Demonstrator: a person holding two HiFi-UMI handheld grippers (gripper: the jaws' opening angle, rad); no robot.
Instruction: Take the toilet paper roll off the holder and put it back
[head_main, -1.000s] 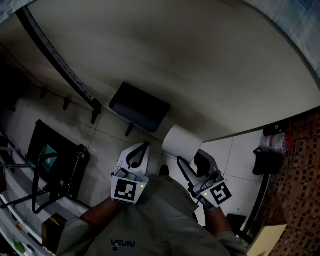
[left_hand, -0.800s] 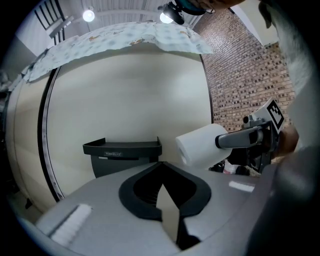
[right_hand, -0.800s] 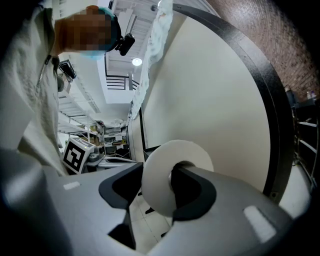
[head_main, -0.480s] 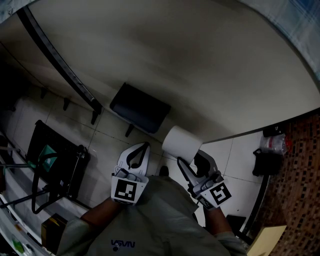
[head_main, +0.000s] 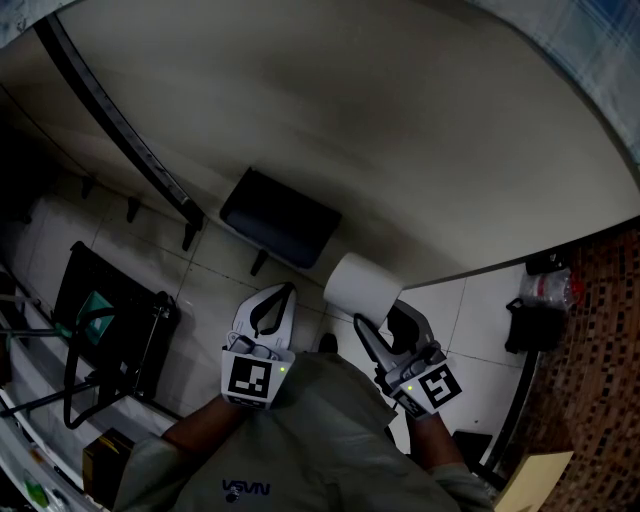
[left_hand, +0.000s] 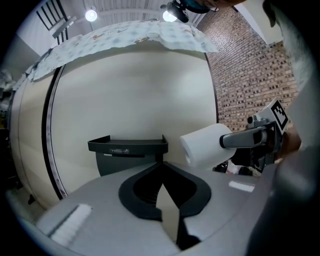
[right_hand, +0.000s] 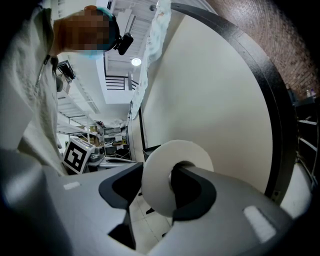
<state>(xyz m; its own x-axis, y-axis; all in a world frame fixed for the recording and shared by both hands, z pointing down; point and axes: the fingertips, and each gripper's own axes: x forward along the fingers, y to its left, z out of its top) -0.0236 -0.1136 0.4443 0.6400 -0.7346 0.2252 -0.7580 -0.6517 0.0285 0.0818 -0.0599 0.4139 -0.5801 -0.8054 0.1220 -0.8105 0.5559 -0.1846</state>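
A white toilet paper roll (head_main: 362, 285) hangs in the air just right of the dark holder (head_main: 280, 215), which is fixed to the cream wall. My right gripper (head_main: 378, 318) is shut on the roll (right_hand: 162, 197): one jaw sits in the core hole and the other presses the outer side. The left gripper (head_main: 283, 296) is shut and empty, and it points at the holder (left_hand: 127, 149) from slightly below. In the left gripper view the roll (left_hand: 205, 145) and the right gripper (left_hand: 250, 137) show at the right.
A black rail (head_main: 110, 120) runs down the curved cream wall. A black frame stand (head_main: 100, 320) is on the tiled floor at the left. A dark bag (head_main: 540, 305) stands at the right by a brick wall (head_main: 600, 350).
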